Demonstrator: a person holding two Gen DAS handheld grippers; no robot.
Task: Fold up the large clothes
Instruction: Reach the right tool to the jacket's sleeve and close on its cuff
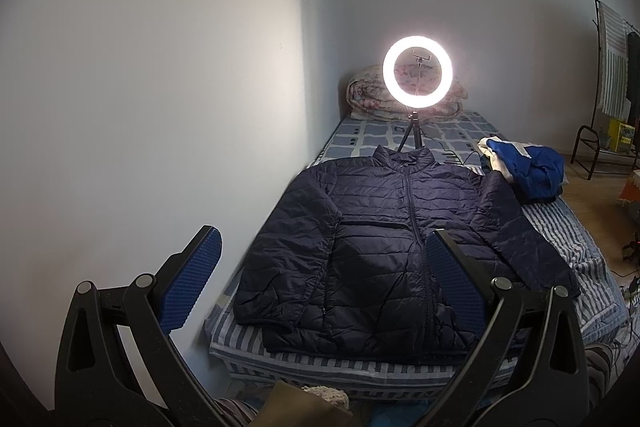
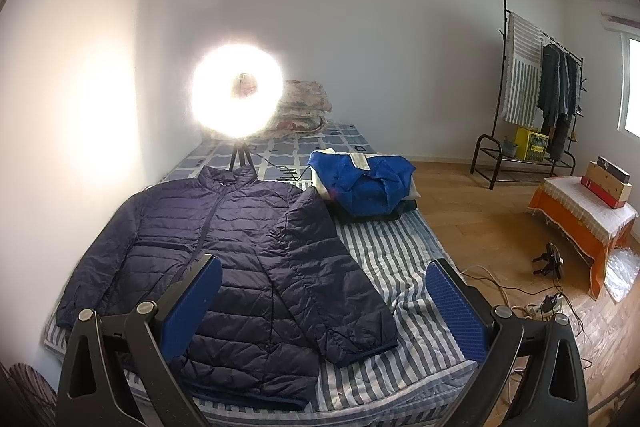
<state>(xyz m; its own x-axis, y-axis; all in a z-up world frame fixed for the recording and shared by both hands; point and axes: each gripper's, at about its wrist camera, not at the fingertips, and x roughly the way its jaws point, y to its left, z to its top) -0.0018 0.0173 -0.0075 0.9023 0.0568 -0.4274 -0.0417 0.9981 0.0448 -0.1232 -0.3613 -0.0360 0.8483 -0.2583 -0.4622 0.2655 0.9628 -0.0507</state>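
A dark navy quilted jacket (image 1: 384, 235) (image 2: 224, 259) lies face up and zipped on the striped bed sheet (image 1: 560, 235) (image 2: 392, 259), collar toward the far end, both sleeves spread along its sides. My left gripper (image 1: 324, 255) hovers open above the jacket's lower hem, at the near end of the bed. Open too, my right gripper (image 2: 324, 287) hangs above the jacket's right sleeve and the sheet beside it. Neither holds anything; the blue pads (image 1: 192, 279) (image 2: 456, 311) are bare.
A lit ring light (image 1: 417, 73) (image 2: 238, 91) on a tripod stands on the bed past the collar, with folded quilts (image 2: 304, 107) behind. A blue garment pile (image 1: 532, 171) (image 2: 364, 183) sits at the bed's right edge. A clothes rack (image 2: 532, 99), orange-covered table (image 2: 580, 219) and floor cables (image 2: 532, 295) lie right; the wall is left.
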